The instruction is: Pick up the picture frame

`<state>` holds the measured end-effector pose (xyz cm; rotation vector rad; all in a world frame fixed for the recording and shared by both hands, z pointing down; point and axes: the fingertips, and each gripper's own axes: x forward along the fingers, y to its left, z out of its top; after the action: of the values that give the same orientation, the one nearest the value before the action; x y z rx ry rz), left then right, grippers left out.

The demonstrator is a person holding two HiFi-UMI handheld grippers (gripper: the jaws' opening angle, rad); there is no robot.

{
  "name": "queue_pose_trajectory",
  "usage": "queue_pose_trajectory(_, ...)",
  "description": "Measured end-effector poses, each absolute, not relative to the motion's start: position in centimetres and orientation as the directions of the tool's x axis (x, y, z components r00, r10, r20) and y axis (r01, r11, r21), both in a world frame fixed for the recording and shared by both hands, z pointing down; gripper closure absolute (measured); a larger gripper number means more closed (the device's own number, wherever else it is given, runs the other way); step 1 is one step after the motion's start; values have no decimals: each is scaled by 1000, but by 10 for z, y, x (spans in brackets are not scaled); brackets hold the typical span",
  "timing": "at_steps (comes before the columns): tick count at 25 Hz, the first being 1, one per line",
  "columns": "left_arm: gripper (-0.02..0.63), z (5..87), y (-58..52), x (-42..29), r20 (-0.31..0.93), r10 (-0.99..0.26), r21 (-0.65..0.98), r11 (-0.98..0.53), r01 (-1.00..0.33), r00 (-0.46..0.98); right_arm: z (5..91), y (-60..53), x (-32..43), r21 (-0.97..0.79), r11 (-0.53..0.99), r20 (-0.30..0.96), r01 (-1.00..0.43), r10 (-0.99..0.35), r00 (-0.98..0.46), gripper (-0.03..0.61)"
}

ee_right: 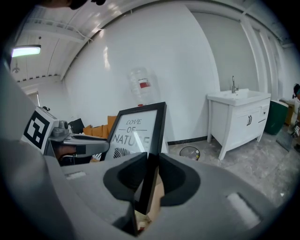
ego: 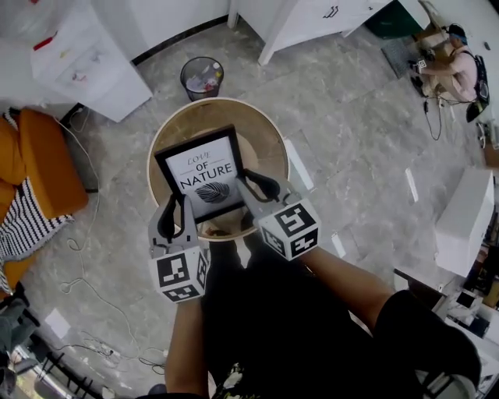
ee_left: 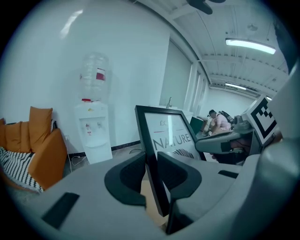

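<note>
A: Where's the picture frame (ego: 204,175) now?

B: Over the round table (ego: 269,136), inside its rim, with the printed face turned up toward the person. I can't tell from here whether its bottom edge touches the tabletop.

A: And the grip?

B: Both sides are held. The left gripper (ego: 178,204) is clamped on the frame's left edge near the lower corner. The right gripper (ego: 251,185) is clamped on the right edge, also low down. On each, the pads press the black moulding front and back.

A: Room to move?

B: Plenty. A wire wastebasket (ego: 202,78) stands just past the table's far rim, and bare grey floor (ego: 366,132) opens out to the table's right. An orange sofa (ego: 43,160) sits off the table's left, and a white cabinet (ego: 308,23) is well beyond its far-right side.
</note>
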<state>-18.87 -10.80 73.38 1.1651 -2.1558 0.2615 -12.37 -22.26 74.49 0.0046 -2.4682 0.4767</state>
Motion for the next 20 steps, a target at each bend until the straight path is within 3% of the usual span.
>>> queue_pose_trajectory(7,523,651,-127,-197,554,-709,92,574,-814,-437,663,-242,-131,-308,946,499,-100,71,-864,506)
queue_pose_trajectory(20,528,583,-138,-200,402,-761,33,567,-823,-509,597,-252,-133,-232,968,369,-97,-5,-929,506)
